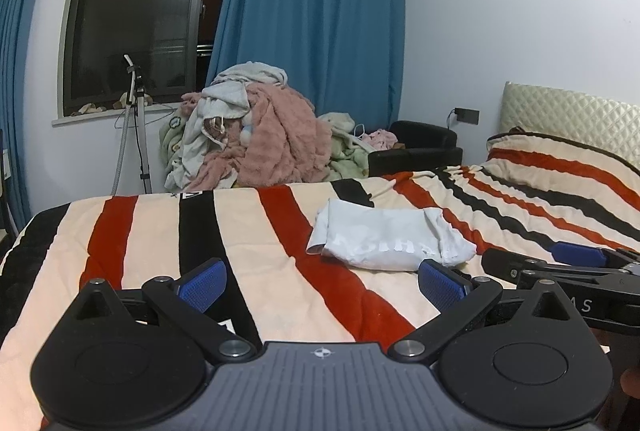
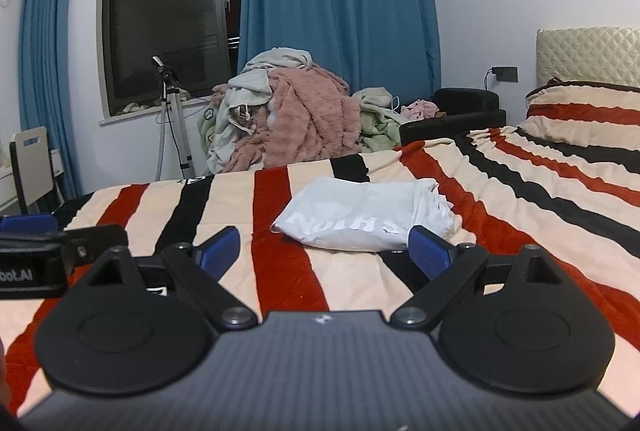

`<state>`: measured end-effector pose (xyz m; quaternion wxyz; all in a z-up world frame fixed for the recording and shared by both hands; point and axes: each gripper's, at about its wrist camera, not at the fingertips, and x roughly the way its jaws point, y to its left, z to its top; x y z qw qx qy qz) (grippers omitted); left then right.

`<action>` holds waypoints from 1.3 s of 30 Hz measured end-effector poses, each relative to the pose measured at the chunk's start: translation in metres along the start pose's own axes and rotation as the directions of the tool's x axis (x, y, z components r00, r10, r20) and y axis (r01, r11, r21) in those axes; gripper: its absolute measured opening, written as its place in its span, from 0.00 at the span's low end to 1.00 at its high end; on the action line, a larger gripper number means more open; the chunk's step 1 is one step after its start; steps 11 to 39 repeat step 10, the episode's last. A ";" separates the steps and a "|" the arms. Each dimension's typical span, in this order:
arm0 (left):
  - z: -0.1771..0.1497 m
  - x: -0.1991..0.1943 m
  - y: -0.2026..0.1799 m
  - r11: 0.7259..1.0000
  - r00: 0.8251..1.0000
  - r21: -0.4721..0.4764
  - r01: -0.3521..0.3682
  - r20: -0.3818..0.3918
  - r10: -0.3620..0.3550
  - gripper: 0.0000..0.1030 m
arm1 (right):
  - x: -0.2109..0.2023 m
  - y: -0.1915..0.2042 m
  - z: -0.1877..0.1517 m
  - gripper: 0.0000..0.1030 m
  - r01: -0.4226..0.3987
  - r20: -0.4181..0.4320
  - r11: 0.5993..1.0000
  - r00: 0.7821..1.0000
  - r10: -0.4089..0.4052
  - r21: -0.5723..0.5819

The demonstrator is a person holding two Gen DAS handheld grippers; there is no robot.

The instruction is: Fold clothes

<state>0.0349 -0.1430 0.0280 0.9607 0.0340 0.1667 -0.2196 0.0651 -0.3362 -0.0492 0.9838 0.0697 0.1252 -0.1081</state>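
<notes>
A folded white T-shirt [image 1: 390,241] with pale lettering lies on the striped blanket [image 1: 160,231] covering the bed, just ahead of both tools. The left gripper [image 1: 324,281] hangs above the blanket with its blue pads [image 1: 202,285] spread wide and holding nothing. The right gripper [image 2: 324,245] is spread the same way, empty, its right pad [image 2: 428,251] near the shirt's front edge. A heap of laundry [image 1: 256,131] sits beyond the bed, under the blue curtain [image 1: 316,11].
</notes>
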 end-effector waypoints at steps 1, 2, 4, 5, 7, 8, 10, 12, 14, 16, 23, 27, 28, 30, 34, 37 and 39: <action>0.000 0.000 0.000 1.000 1.000 -0.003 -0.001 -0.001 0.001 1.00 | 0.000 0.000 0.000 0.90 0.003 0.000 1.000 1.000 -0.003 -0.003; 0.000 0.000 0.000 1.000 1.000 -0.006 -0.001 0.000 0.001 1.00 | 0.000 0.001 -0.001 0.90 0.005 0.000 1.000 1.000 -0.005 -0.005; 0.000 -0.001 0.001 1.000 1.000 -0.011 0.000 0.004 0.001 1.00 | 0.000 0.000 -0.001 0.90 0.009 0.000 1.000 1.000 -0.009 -0.005; 0.000 -0.002 0.001 1.000 1.000 -0.013 0.000 0.006 0.000 1.00 | 0.000 0.000 -0.001 0.90 0.011 -0.001 1.000 1.000 -0.011 -0.005; 0.000 -0.003 0.002 1.000 1.000 -0.016 0.002 0.009 -0.002 1.00 | -0.001 0.000 -0.001 0.90 0.013 -0.001 1.000 1.000 -0.013 -0.003; 0.000 -0.003 0.002 1.000 1.000 -0.017 0.003 0.010 -0.003 1.00 | -0.001 0.000 -0.001 0.90 0.013 -0.002 1.000 1.000 -0.013 -0.002; 0.000 -0.003 0.002 1.000 1.000 -0.020 0.007 0.010 -0.007 1.00 | -0.001 -0.001 -0.001 0.90 0.013 -0.002 1.000 1.000 -0.013 0.001; 0.000 -0.003 0.002 1.000 1.000 -0.020 0.007 0.010 -0.007 1.00 | -0.001 -0.001 -0.001 0.90 0.013 -0.002 1.000 1.000 -0.013 0.001; 0.000 -0.003 0.002 1.000 1.000 -0.020 0.007 0.010 -0.007 1.00 | -0.001 -0.001 -0.001 0.90 0.013 -0.002 1.000 1.000 -0.013 0.001; 0.000 -0.003 0.002 1.000 1.000 -0.020 0.007 0.010 -0.007 1.00 | -0.001 -0.001 -0.001 0.90 0.013 -0.002 1.000 1.000 -0.013 0.001; 0.000 -0.003 0.002 1.000 1.000 -0.020 0.007 0.010 -0.007 1.00 | -0.001 -0.001 -0.001 0.90 0.013 -0.002 1.000 1.000 -0.013 0.001; 0.000 -0.003 0.002 1.000 1.000 -0.020 0.007 0.010 -0.007 1.00 | -0.001 -0.001 -0.001 0.90 0.013 -0.002 1.000 1.000 -0.013 0.001; 0.000 -0.003 0.002 1.000 1.000 -0.020 0.007 0.010 -0.007 1.00 | -0.001 -0.001 -0.001 0.90 0.013 -0.002 1.000 1.000 -0.013 0.001; 0.000 -0.003 0.002 1.000 1.000 -0.020 0.007 0.010 -0.007 1.00 | -0.001 -0.001 -0.001 0.90 0.013 -0.002 1.000 1.000 -0.013 0.001; 0.000 -0.003 0.002 1.000 1.000 -0.020 0.007 0.010 -0.007 1.00 | -0.001 -0.001 -0.001 0.90 0.013 -0.002 1.000 1.000 -0.013 0.001; 0.000 -0.003 0.002 1.000 1.000 -0.020 0.007 0.010 -0.007 1.00 | -0.001 -0.001 -0.001 0.90 0.013 -0.002 1.000 1.000 -0.013 0.001; 0.000 -0.003 0.002 1.000 1.000 -0.020 0.007 0.010 -0.007 1.00 | -0.001 -0.001 -0.001 0.90 0.013 -0.002 1.000 1.000 -0.013 0.001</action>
